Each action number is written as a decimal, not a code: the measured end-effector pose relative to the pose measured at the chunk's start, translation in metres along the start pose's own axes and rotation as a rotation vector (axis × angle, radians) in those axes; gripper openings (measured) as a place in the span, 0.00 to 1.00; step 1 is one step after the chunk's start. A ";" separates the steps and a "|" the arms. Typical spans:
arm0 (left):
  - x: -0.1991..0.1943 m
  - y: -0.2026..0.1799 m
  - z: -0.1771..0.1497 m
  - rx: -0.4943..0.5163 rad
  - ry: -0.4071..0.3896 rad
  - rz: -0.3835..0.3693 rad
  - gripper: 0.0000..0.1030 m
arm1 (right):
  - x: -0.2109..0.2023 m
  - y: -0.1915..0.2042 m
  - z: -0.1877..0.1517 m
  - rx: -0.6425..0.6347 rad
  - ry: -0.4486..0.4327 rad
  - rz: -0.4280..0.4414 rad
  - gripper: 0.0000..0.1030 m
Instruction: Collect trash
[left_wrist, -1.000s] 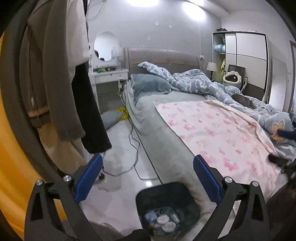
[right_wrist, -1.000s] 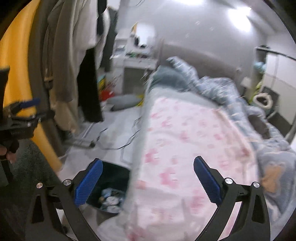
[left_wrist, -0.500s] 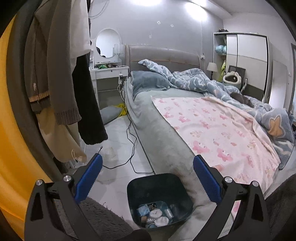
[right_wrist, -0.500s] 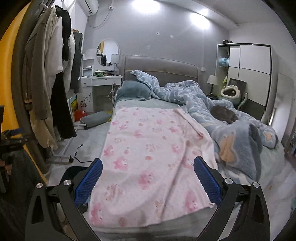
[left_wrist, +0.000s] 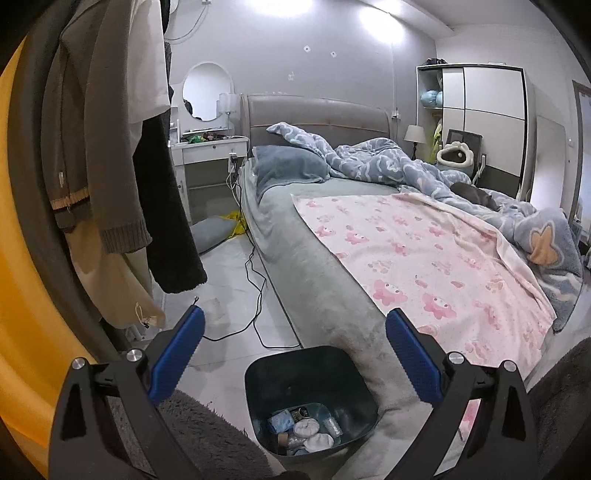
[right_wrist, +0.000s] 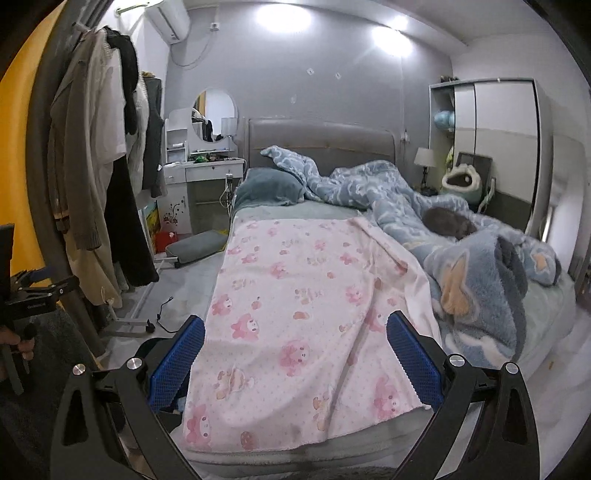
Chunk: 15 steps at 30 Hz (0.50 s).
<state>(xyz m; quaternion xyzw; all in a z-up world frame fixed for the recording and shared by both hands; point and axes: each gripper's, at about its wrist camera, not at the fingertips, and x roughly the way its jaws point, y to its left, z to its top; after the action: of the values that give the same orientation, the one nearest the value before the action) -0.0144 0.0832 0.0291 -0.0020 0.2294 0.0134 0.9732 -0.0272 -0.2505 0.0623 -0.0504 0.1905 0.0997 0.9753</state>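
A dark trash bin (left_wrist: 306, 376) stands on the floor at the foot corner of the bed, with crumpled tissues and wrappers (left_wrist: 308, 430) in its bottom. My left gripper (left_wrist: 295, 354) hangs open above and just behind the bin, nothing between its blue pads. In the right wrist view my right gripper (right_wrist: 295, 354) is open over the foot of the bed, above the pink printed blanket (right_wrist: 303, 295). The bin is mostly hidden there behind the left finger; only a dark rim (right_wrist: 155, 345) shows. The left gripper (right_wrist: 37, 291) appears at the far left edge, held by a hand.
Coats hang on a rack (left_wrist: 110, 166) at left. A black cable (left_wrist: 255, 302) trails over the tiled floor. A grey shaggy rug (left_wrist: 207, 435) lies by the bin. A rumpled blue duvet (right_wrist: 461, 258) and a dark cat (right_wrist: 447, 221) lie on the bed. Dressing table (left_wrist: 207, 155) stands at the back.
Both views have steadied and drawn back. The right gripper swung right, from above the bin to the foot of the bed. The left gripper pulled back slightly, so the bin sits farther forward.
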 end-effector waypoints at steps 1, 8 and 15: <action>0.000 0.000 0.000 0.001 -0.002 0.001 0.97 | 0.000 0.002 0.000 -0.007 -0.003 0.001 0.97; -0.001 0.000 -0.001 0.000 -0.006 -0.005 0.97 | 0.000 -0.006 0.002 0.028 -0.005 0.025 0.97; -0.001 0.002 0.000 0.002 -0.006 -0.011 0.97 | 0.000 -0.009 0.002 0.040 -0.003 0.031 0.97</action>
<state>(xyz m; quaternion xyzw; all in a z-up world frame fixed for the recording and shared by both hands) -0.0154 0.0857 0.0301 -0.0024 0.2266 0.0079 0.9739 -0.0242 -0.2588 0.0649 -0.0279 0.1918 0.1111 0.9747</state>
